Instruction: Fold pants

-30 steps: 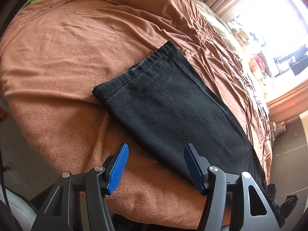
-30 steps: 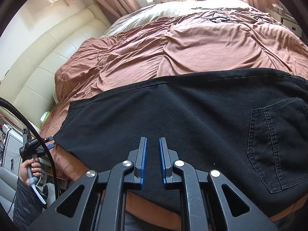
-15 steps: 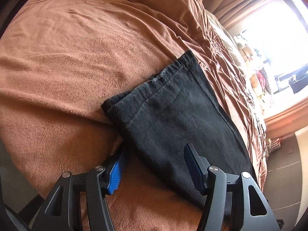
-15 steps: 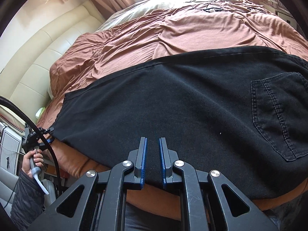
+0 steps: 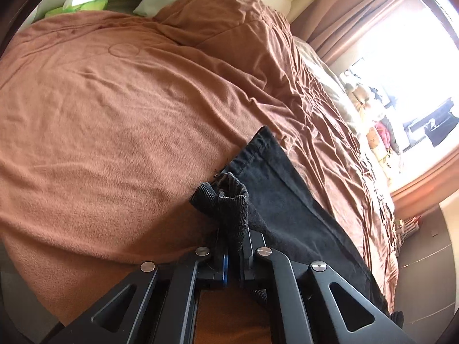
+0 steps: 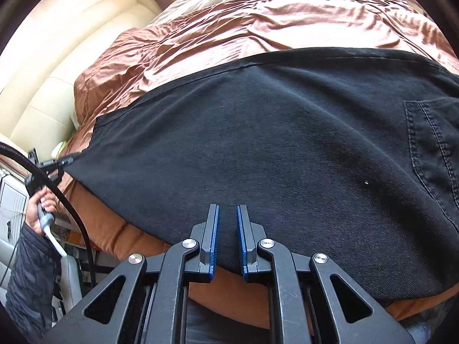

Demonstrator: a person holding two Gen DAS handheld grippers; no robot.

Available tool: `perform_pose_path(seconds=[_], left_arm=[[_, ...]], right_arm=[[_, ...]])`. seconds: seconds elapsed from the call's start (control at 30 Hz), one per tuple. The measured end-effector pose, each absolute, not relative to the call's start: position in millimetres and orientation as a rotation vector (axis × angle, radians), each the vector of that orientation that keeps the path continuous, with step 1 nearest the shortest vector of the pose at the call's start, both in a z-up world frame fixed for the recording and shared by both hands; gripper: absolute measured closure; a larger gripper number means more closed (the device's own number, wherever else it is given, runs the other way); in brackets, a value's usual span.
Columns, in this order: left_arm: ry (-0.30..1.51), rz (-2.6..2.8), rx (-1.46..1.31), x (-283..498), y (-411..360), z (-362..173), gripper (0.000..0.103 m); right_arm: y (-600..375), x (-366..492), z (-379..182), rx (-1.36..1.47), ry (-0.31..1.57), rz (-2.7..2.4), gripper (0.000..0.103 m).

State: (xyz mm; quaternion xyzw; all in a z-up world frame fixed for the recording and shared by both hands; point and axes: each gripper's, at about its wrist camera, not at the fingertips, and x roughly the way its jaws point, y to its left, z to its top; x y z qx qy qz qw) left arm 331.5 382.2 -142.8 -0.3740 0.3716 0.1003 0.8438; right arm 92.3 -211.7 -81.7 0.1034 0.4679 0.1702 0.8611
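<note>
Black pants [image 5: 287, 200] lie along the near edge of a bed with a brown cover [image 5: 114, 114]. My left gripper [image 5: 233, 235] is closing its jaws on the near corner of the leg hem, and the cloth bunches up between the pads. From the right wrist view the same left gripper [image 6: 64, 161] grips the far left tip of the pants [image 6: 287, 143], which stretch wide with a back pocket [image 6: 433, 143] at the right. My right gripper [image 6: 228, 209] hangs just above the near edge of the pants, shut to a narrow slit with nothing in it.
A cream padded headboard [image 6: 57, 57], a pale pillow [image 5: 160, 0] and a green thing [image 5: 80, 3] are at the head of the bed. Soft toys [image 5: 373, 114] line the bright window sill. A person's hand [image 6: 40, 206] and a black cable [image 6: 71, 209] are at the left.
My left gripper slid forward around the hem corner and shut on it, lifting and bunching the cloth. My right gripper sank closer to the pants, still shut.
</note>
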Motion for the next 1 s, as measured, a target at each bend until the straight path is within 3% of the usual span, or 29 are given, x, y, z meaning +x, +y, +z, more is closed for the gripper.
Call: perform_pose_path(seconds=[0.47,1.0], left_arm=[[0.820,0.211,-0.865,323.7,388.8,-165.0,0.098],[0.838,0.186,-0.951,311.5,396.6,-191.3,0.092]], right_arm=[[-171.4,117.5,-111.9,0.213,1.149,0.497,0.094],[-161.4,186.5,-108.8,0.178,1.106,0.324,0.094]])
